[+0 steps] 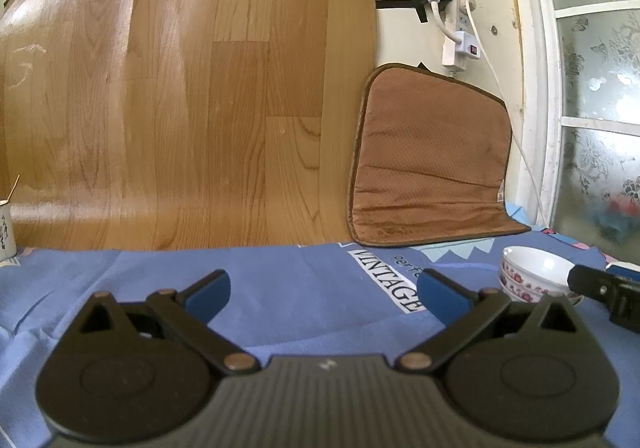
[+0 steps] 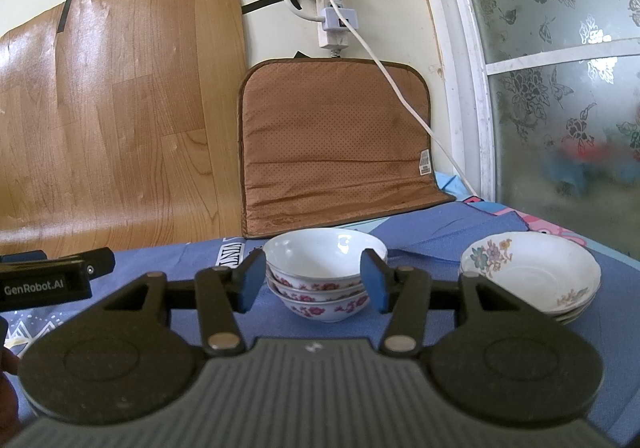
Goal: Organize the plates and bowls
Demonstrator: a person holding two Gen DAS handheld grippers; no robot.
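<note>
Blue cloth (image 2: 304,332) over table, brown mat (image 2: 336,152) propped behind. My right gripper (image 2: 312,280): jaws apart, empty, just before the bowls (image 2: 324,280), stacked. Plates (image 2: 532,276) stacked right of bowls. My left gripper (image 1: 324,292): apart, empty. Sorting looks done.

Stacked bowls (image 2: 325,280) between the open right tool's (image 2: 312,284) pads, plates (image 2: 532,276) beside.

- We note a brown cushion (image 2: 336,152) propped at the blue cloth's (image 1: 280,288) far edge.
- We see a power strip (image 2: 332,16) taped above it.
- We see a wood-grain sheet (image 1: 180,96) left.
</note>
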